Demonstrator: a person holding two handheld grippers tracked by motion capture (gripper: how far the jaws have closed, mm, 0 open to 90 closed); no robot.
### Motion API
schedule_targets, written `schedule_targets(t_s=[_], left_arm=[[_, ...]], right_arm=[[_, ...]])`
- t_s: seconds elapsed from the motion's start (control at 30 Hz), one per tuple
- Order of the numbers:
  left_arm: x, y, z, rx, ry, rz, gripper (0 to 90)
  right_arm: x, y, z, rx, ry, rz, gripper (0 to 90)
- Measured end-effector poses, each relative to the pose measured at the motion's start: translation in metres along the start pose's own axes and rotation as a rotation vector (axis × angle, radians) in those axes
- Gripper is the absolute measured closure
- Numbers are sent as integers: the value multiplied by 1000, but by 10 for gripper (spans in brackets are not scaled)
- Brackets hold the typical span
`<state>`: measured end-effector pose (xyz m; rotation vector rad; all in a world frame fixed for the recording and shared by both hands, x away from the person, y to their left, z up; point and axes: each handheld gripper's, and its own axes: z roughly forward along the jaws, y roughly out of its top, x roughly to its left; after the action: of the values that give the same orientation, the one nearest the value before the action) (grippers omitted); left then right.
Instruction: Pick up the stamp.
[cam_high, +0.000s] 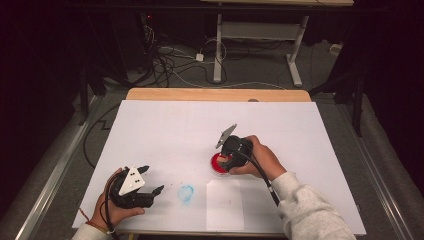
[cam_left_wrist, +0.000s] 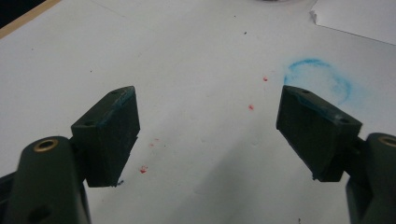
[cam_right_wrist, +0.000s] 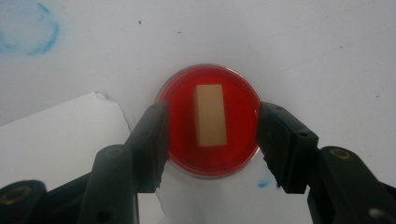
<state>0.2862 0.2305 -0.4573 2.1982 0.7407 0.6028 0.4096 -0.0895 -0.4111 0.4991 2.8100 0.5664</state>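
**Three cams, one table**

High cam: above person's side, faces fwd & down, far off, takes in whole white table (cam_high: 165, 120). Left gripper cam: low, close, looks along its jaws; blue smear (cam_left_wrist: 322, 77) at 2 o'clock. Right gripper cam: close, straight down on red dish (cam_right_wrist: 209, 119). All three share the smear.

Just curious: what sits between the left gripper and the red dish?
In the high view, between the left gripper and the red dish lie a blue smudge and a paper sheet on the white table.
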Motion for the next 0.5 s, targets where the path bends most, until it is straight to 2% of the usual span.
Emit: schedule_targets(t_s=[0.07,0.17,0.23,0.37,0.5], left_arm=[[0,0,0,1,-1,2,208],[0,0,0,4,-1,4,208],[0,0,0,3,-2,6,208],[0,0,0,3,5,18,208],[0,0,1,5,3,20,208]], right_arm=[[0,2,4,17,9,7,506],[-1,3,9,32,34,-9,534],[-1,4,12,42,30,-10,566],[-1,5,14,37,51,-13,605],[-1,5,14,38,48,-13,646]])
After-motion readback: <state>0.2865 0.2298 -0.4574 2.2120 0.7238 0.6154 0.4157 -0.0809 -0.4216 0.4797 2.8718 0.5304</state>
